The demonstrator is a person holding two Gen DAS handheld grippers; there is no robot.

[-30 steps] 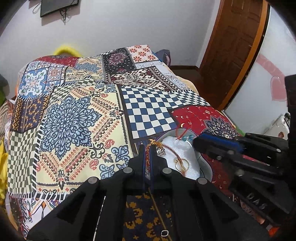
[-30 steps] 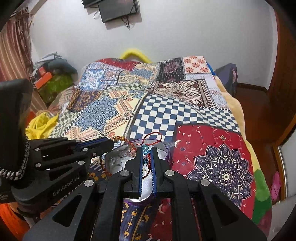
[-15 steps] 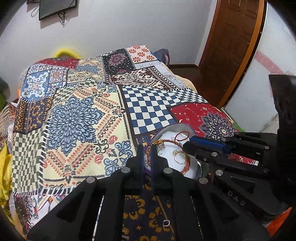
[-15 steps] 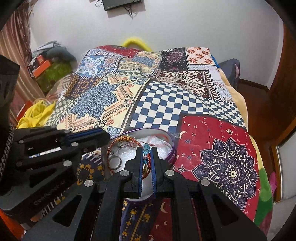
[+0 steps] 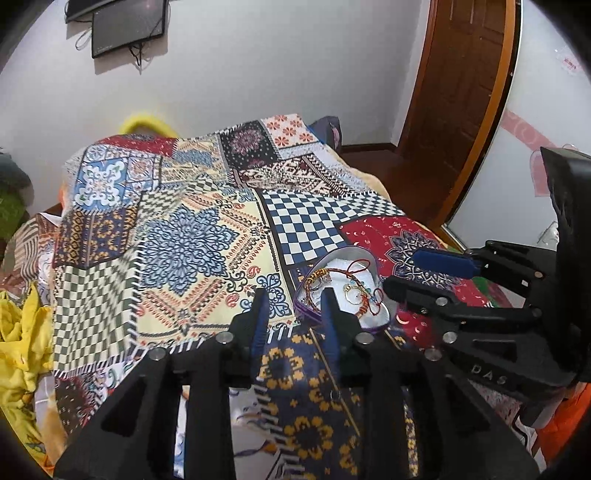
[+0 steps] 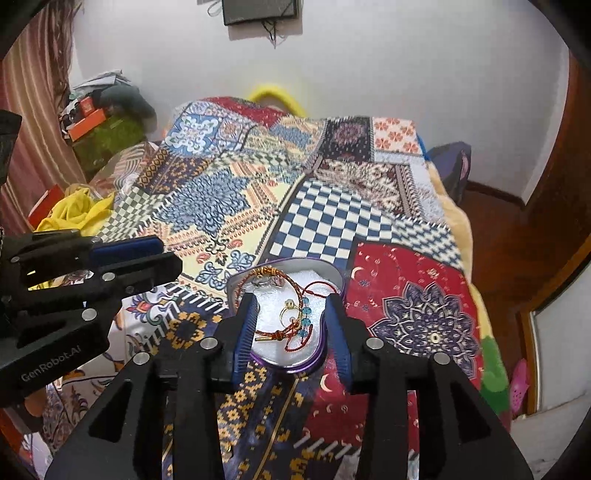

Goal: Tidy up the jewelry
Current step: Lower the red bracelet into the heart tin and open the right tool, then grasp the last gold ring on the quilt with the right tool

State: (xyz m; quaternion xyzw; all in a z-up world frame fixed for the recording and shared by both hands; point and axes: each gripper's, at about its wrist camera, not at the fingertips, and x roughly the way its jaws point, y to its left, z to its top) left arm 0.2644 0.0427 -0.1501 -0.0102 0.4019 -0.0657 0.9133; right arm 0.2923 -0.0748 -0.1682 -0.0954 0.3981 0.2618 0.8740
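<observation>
A heart-shaped purple tin [image 6: 334, 280] with white lining lies on the patchwork bedspread [image 6: 325, 218]. In it lie a red and gold braided bracelet [image 6: 293, 291], a gold ring [image 6: 289, 308] and turquoise beads [image 6: 306, 317]. My right gripper [image 6: 291, 334] is open and empty, its fingers on either side of the tin's near end. My left gripper [image 5: 293, 319] is open and empty, just left of the tin [image 5: 354, 254], where the bracelet [image 5: 325, 275] shows too. The left gripper also shows in the right wrist view [image 6: 129, 254], the right gripper in the left wrist view [image 5: 424, 273].
The bedspread [image 5: 184, 251] covers the whole bed. Yellow cloth [image 5: 18, 332] lies at the bed's left edge, with clutter and boxes [image 6: 92, 118] beyond it. A wooden door [image 5: 461, 92] stands at the right and a wall screen [image 5: 125, 22] hangs behind the bed.
Both grippers were shut on the bracelet above the tin. They have opened, the bracelet now lies in the tin, and both grippers have drawn back a little.
</observation>
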